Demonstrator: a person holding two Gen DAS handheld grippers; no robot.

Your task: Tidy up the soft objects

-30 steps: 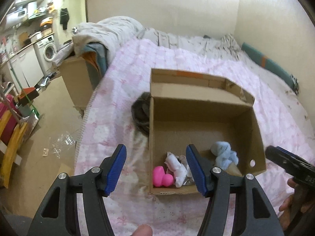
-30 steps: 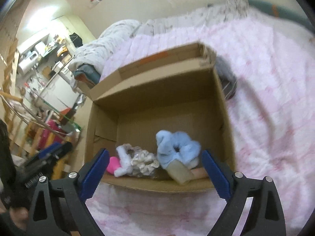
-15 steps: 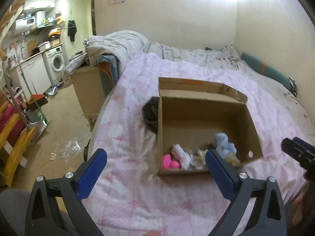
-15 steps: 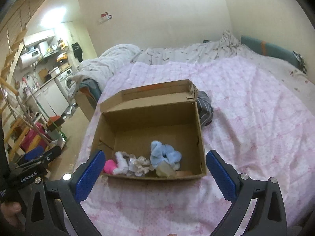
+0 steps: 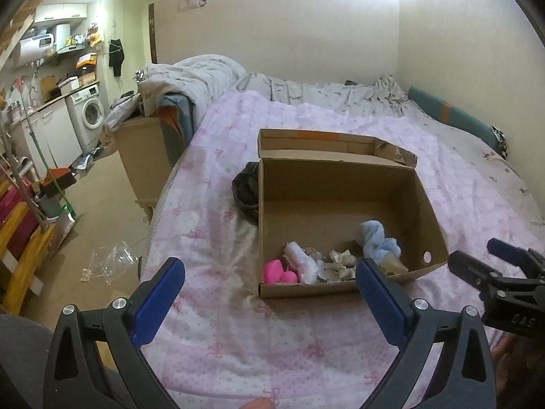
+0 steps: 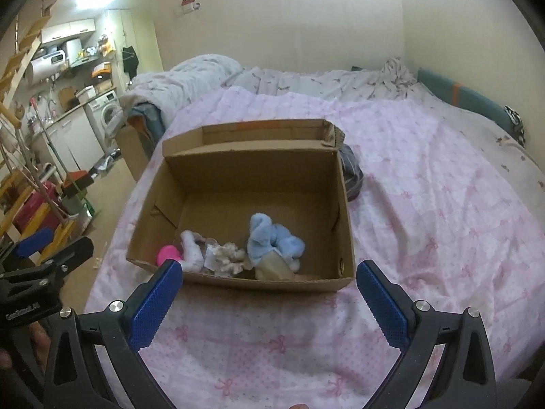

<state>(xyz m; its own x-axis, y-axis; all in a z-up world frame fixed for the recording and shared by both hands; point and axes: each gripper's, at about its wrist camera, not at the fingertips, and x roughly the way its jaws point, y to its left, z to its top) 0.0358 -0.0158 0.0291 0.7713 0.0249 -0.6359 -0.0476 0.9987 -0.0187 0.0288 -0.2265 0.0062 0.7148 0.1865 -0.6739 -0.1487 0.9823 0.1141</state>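
Both hand-held grippers had drawn back from the cardboard box (image 5: 344, 204) since the earlier frames, when their fingers stood close over its contents; the box now sat smaller in both views. Left hand-held gripper (image 5: 269, 293) was released, jaws spread wide with nothing between them, above the pink bedspread (image 5: 211, 177) short of the box's near wall. Right hand-held gripper (image 6: 269, 293) was likewise released and empty, in a matching position.

Soft objects lay along the near wall inside the box: a pink item (image 5: 279, 272) in the left corner, a white cloth piece (image 5: 299, 262) beside it, a crumpled beige piece (image 5: 337, 266) next, and a light blue scrunchie (image 6: 272, 242) to the right, partly over a yellowish item (image 6: 270, 267). Remaining box floor was bare. The lid flap stood open at the far side.

A dark garment (image 5: 245, 187) lay on the bed, touching the box's side. Beyond were a grey duvet (image 5: 197, 78), a wooden cabinet (image 5: 143, 156) and a washing machine (image 5: 90, 112).
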